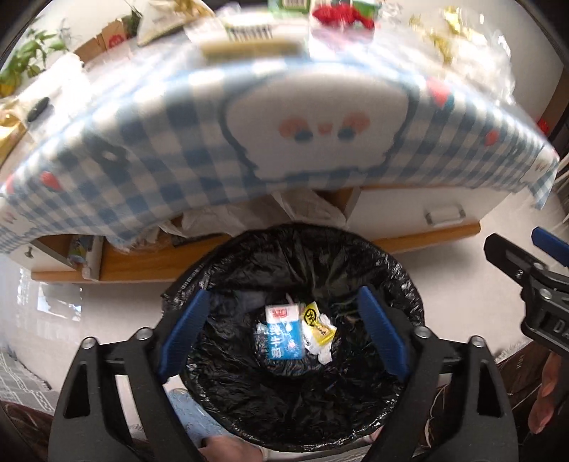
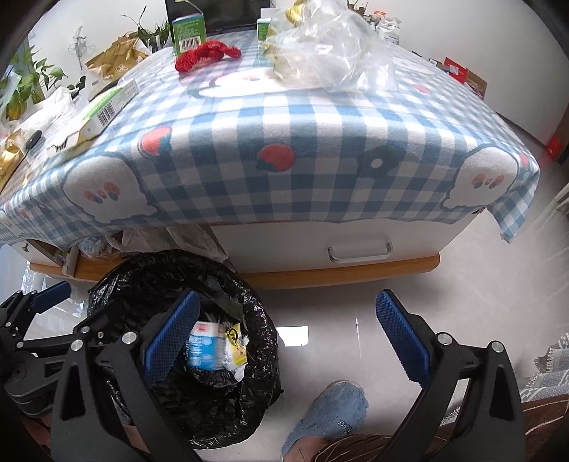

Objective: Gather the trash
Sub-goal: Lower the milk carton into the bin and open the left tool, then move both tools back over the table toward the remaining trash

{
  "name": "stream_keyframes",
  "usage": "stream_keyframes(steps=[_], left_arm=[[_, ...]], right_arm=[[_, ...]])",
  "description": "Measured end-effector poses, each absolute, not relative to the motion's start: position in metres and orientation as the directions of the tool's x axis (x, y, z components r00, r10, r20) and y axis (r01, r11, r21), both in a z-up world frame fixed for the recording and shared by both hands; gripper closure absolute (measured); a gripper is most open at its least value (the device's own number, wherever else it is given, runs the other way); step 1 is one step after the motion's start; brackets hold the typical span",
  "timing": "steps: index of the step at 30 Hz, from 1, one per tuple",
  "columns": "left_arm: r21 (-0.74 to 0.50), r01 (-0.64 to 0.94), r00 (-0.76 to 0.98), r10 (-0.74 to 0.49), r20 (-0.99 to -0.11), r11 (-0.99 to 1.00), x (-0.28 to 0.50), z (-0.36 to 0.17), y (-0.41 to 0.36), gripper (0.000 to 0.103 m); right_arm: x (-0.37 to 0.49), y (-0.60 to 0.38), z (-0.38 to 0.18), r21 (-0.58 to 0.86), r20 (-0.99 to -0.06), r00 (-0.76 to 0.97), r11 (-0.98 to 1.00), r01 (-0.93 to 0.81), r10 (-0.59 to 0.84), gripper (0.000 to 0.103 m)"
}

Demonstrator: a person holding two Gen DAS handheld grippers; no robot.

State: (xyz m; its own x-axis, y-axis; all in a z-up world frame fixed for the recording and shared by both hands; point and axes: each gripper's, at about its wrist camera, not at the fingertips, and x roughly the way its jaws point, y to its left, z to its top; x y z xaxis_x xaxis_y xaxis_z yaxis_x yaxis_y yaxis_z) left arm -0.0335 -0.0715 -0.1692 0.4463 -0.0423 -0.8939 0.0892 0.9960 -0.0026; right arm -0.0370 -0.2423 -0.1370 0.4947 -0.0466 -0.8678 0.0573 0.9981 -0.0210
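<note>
— What is seen nearest the lens?

— In the left wrist view, the left gripper [image 1: 281, 332] is held spread wide over a bin lined with a black trash bag [image 1: 355, 401]; nothing is gripped between its blue pads [image 1: 183, 330]. In the right wrist view, the right gripper [image 2: 284, 334] is likewise held wide apart and empty, above the pale floor [image 2: 320, 305] just beside the bin.

— Where is the trash found?

— Some is already lying at the bottom of the bag: a blue and white carton [image 1: 281, 337] is seen there, touched by a crumpled yellow and white wrapper [image 1: 318, 330]. More is left on the worktop [image 2: 284, 170], which is covered by a blue checked cloth printed with strawberries. A crumpled clear plastic bag [image 2: 330, 53] is lying near the far middle, a red tinsel-like piece [image 2: 206, 55] is placed left of it, and a green carton [image 2: 188, 30] is standing upright just behind that piece. A flat green and white box [image 2: 103, 110] is laid near the left edge.

— What else is shown?

— A white drawer with a handle [image 2: 359, 250] is seen under the cloth. A blue slipper [image 2: 330, 415] is seen on the floor between the right gripper's fingers. Leafy plants [image 2: 28, 81] are set at the far left.
</note>
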Motion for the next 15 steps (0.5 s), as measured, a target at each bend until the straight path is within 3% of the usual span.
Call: stream_keyframes(steps=[6, 15], left_arm=[[-0.029, 0.075, 0.511, -0.063, -0.857, 0.997, -0.045, -0.135, -0.063, 0.006], [-0.046, 0.059, 0.565, -0.071, -0.822, 0.997, -0.06, -0.095, -0.054, 0.006]], right_arm=[[-0.042, -0.245, -0.118, -0.018, -0.846, 0.531, 0.998, 0.064, -0.049, 0.008], [-0.053, -0.245, -0.081, -0.012, -0.809, 0.586, 0.998, 0.065, -0.047, 0.008]])
